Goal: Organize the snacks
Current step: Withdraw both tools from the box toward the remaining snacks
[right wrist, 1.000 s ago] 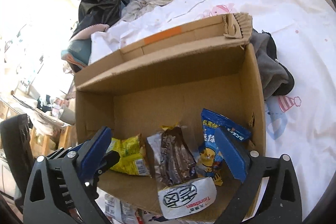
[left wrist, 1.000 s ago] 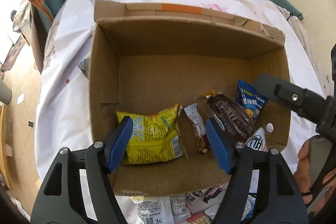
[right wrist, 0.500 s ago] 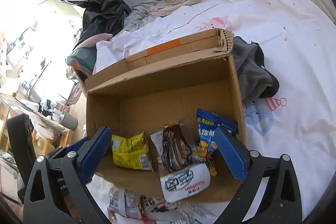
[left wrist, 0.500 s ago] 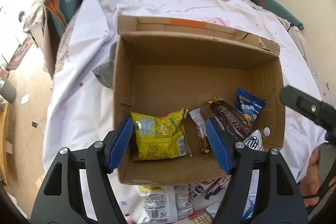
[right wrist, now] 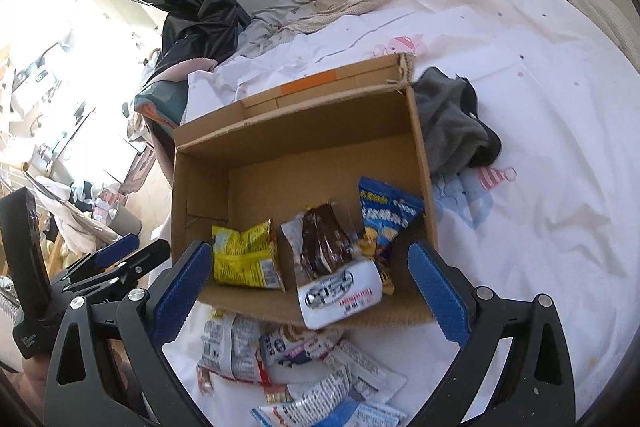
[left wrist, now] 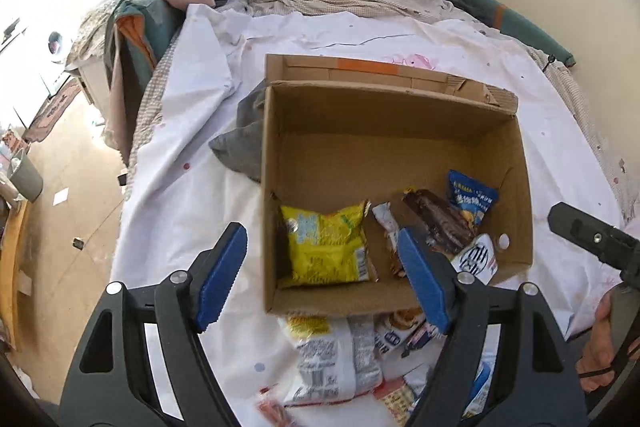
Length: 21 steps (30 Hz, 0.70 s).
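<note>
My left claw hangs above the near edge of the cardboard box, its blue pads spread wide with nothing gripped; its jaws have just been opening further. Ahead of it and below, between the pads as I look along them, the yellow snack bag lies flat on the box floor by the near left corner. Just right of that bag sits a thin white-ended bar, partly behind my right-hand pad. Beyond that pad lie the brown chocolate pack, the blue packet leaning at the right wall, and the white packet propped on the near wall.

My right claw is also spread wide and empty, hovering over the same near edge. The white packet lies straight between its pads, the brown pack and blue packet just past it, the yellow bag toward its left pad.

Under both claws, on the white bedsheet short of the box, loose snack packets lie scattered.
</note>
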{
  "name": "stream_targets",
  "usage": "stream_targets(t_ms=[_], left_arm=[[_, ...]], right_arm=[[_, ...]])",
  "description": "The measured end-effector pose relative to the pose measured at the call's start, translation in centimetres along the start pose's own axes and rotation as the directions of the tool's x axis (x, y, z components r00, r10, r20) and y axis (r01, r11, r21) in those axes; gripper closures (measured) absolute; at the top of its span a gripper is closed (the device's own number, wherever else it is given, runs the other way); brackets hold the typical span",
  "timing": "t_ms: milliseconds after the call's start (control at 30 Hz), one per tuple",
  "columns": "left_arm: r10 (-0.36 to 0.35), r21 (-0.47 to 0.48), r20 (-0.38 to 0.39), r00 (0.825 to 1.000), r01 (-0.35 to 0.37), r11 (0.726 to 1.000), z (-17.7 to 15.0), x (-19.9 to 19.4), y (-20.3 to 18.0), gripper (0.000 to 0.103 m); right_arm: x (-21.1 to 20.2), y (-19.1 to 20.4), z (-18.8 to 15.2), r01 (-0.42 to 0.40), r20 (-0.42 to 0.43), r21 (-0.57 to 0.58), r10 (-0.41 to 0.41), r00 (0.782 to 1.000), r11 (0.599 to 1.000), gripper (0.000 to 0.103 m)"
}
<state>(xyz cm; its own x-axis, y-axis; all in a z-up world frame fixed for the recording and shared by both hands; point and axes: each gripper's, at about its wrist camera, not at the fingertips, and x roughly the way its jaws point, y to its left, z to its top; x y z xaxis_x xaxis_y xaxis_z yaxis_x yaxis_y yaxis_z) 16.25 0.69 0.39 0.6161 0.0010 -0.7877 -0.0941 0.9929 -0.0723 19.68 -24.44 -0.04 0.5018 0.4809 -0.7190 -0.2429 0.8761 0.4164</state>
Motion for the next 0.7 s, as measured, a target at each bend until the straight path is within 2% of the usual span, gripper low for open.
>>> stream_targets(t_ms=[100,200,433,700], left_arm=[[0.046,-0.011,0.012,0.999,-0.046,0.999,-0.7,-0.7,0.6,0.028],[0.062,-0.014,0.003,0.998,-0.062,0.998,-1.3,-1.1,1.0,0.028],[0.036,-0.009,0.022,0.999,-0.035,0.999,-2.6,-3.0,1.2,0.028],[0.02,-0.023,-0.02,1.0,-0.02,1.0,-4.8,-3.3,1.7,0.028]], right_arm=[[-0.7,-0.1,-0.8,0.006,-0.002,0.005,-0.006,1.0,1.0,0.003],[-1.3,-0.3,-1.6,0.011,-0.004,0.01,-0.011,1.0,1.0,0.003],[-2.3,-0.3,-3.4,0.016,-0.016,0.015,-0.016,1.0,1.0,0.003],[-2.9,-0.6,-5.3,0.025,-0.037,0.026,-0.024,0.999,0.999,0.003]])
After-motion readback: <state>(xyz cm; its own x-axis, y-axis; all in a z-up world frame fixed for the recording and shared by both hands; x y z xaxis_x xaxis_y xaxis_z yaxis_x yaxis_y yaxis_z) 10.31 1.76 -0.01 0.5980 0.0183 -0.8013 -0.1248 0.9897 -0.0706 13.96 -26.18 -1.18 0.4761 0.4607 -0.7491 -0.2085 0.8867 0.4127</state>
